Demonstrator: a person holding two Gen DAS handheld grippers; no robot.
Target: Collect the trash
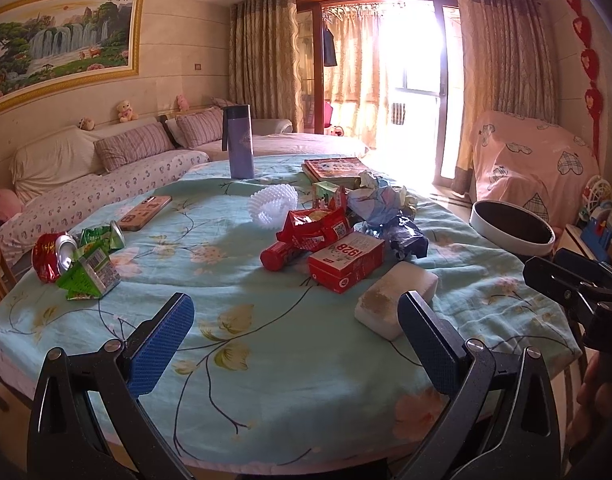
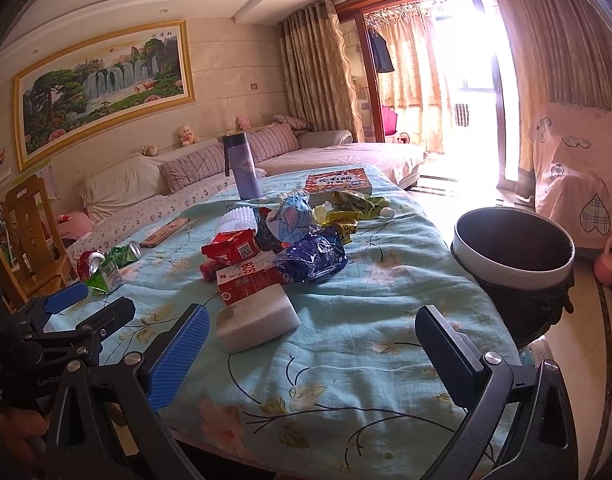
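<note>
Hovering at the bench [image 1: 289, 380] edge, I hold left tongs [image 1: 293, 344] and right tongs [image 2: 310, 354] spread and empty; trash pile [image 2: 273, 248] lies mid-bench, bin [image 2: 514, 252] waiting just beside it.

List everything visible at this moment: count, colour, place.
trash bin: 1, dark with white rim, beside table's right edge
foam block: 1, white, near edge
carton: 1, red, behind foam
wrappers: several, red and blue, table middle
crushed cans: 2, red and green, left side
green packet: 1, beside cans
phone: 1, left of centre
bottle: 1, purple, upright, far side
book: 1, far side
left tool: open, empty
right tool: open, empty
</note>
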